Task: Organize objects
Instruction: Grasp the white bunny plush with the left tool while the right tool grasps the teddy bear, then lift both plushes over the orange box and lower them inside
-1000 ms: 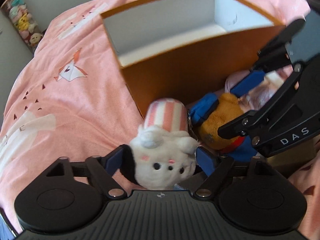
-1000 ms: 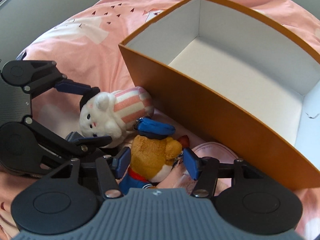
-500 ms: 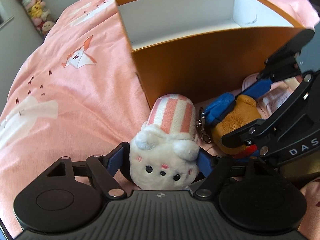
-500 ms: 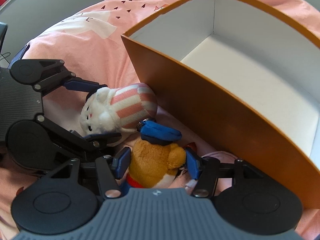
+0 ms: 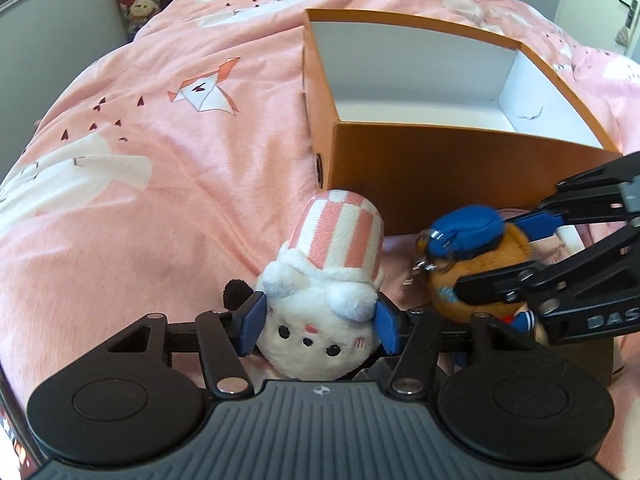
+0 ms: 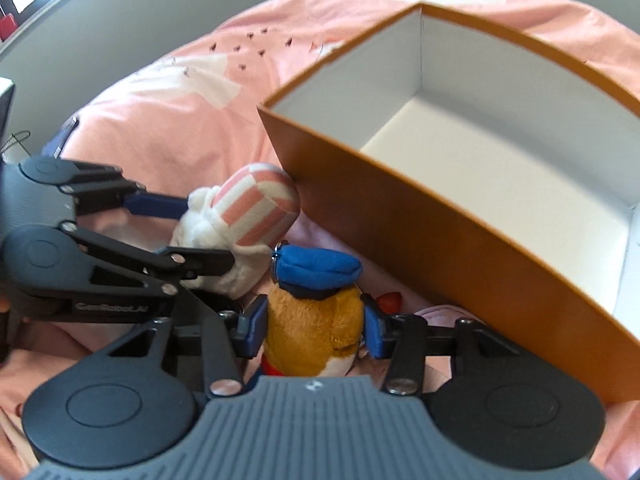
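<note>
1. left claw (image 5: 318,328): jaws closing, blue pads against the head of the white plush (image 5: 320,312) with striped hat.
2. right claw (image 6: 314,324): jaws closing on the orange plush (image 6: 316,320) in blue cap.
3. both plushes lie on the pink bed (image 5: 160,160), just beside the orange box (image 5: 440,184).

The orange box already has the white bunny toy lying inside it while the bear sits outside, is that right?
Not quite. The box holds nothing; the right wrist view shows its white floor bare. The bunny lies outside on the pink blanket, between the closing jaws of the left gripper. The bear does sit outside.
</note>
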The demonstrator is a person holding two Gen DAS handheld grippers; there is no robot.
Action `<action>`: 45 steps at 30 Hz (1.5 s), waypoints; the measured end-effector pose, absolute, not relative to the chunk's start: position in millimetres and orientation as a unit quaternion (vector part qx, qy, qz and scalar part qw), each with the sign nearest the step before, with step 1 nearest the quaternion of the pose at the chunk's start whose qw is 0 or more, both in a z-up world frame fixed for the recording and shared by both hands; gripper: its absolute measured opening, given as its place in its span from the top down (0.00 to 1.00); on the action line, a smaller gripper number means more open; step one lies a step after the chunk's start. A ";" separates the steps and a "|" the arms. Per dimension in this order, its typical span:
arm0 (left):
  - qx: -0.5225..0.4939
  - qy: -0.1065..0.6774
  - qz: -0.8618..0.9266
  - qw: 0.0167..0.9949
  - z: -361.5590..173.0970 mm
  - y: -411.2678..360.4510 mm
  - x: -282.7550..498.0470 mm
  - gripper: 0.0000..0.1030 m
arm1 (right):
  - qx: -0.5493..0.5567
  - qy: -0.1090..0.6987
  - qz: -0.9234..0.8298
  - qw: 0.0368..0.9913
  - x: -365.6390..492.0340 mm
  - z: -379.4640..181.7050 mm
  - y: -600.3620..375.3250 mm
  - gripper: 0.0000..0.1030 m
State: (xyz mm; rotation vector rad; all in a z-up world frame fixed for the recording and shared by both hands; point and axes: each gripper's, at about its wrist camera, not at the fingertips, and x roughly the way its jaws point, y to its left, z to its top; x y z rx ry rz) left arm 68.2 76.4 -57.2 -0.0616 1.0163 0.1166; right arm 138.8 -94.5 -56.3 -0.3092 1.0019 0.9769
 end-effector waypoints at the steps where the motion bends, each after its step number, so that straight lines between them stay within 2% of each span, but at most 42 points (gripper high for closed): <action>1: -0.034 0.485 0.057 0.872 -56.4 77.8 68.1 0.38 | -0.136 0.454 0.447 0.759 137.6 -51.6 -97.3 0.52; 12: -0.082 0.460 0.058 0.882 -39.4 82.9 52.7 0.38 | -0.065 0.382 0.444 0.808 133.7 19.8 -131.4 0.53; 21: -0.145 0.399 0.034 0.905 11.7 93.7 37.1 0.39 | -0.009 0.345 0.425 0.837 146.4 68.4 -168.4 0.53; 26: -0.134 0.356 0.015 0.925 49.9 91.1 44.0 0.41 | 0.001 0.329 0.413 0.849 159.6 87.0 -177.7 0.53; 28: -0.132 0.345 -0.001 0.929 62.4 88.6 54.4 0.53 | -0.001 0.319 0.408 0.856 165.4 92.9 -176.0 0.53; 29: -0.130 0.341 -0.008 0.931 67.2 86.9 60.8 0.74 | -0.001 0.315 0.404 0.859 169.3 95.2 -175.8 0.53; 30: -0.128 0.336 -0.017 0.933 71.0 84.7 68.2 0.89 | -0.001 0.313 0.399 0.862 173.2 96.5 -175.4 0.53; 36: -0.111 0.380 -0.029 0.918 41.3 72.6 126.2 0.88 | -0.003 0.359 0.361 0.861 207.3 64.6 -164.7 0.53; 40: -0.116 0.391 -0.037 0.912 31.6 76.7 117.9 0.87 | 0.033 0.382 0.356 0.852 218.0 44.2 -171.8 0.53; 42: -0.115 0.394 -0.035 0.911 31.6 80.5 108.9 0.70 | 0.039 0.380 0.360 0.851 217.8 44.5 -174.5 0.53; 43: -0.116 0.396 -0.028 0.910 30.6 83.4 105.1 0.66 | 0.039 0.378 0.364 0.850 216.9 45.5 -174.7 0.53; 45: -0.115 0.405 -0.006 0.907 27.3 89.0 98.3 0.45 | 0.034 0.370 0.370 0.851 214.5 48.1 -173.0 0.53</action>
